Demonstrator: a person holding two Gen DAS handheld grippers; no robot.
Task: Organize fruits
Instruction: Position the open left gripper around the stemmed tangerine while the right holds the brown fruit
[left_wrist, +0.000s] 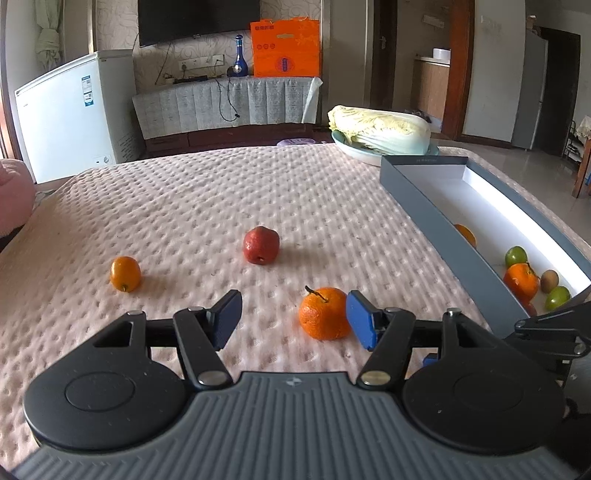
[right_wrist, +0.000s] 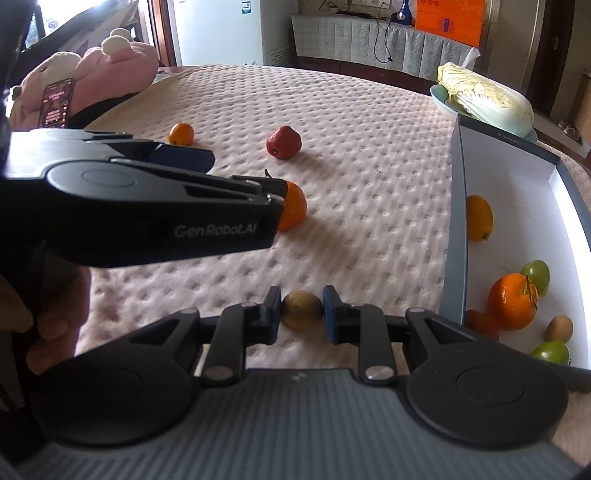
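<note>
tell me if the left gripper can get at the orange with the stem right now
Probably yes. The left gripper is open, and the stemmed orange already sits between its fingers, close against the right pad. Nothing lies between them on the bedspread; the red fruit is farther off.

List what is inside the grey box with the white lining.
The grey box holds a yellow-orange citrus, a stemmed orange tangerine, two green fruits, a brown kiwi-like fruit and a red fruit partly hidden by the near wall.
</note>
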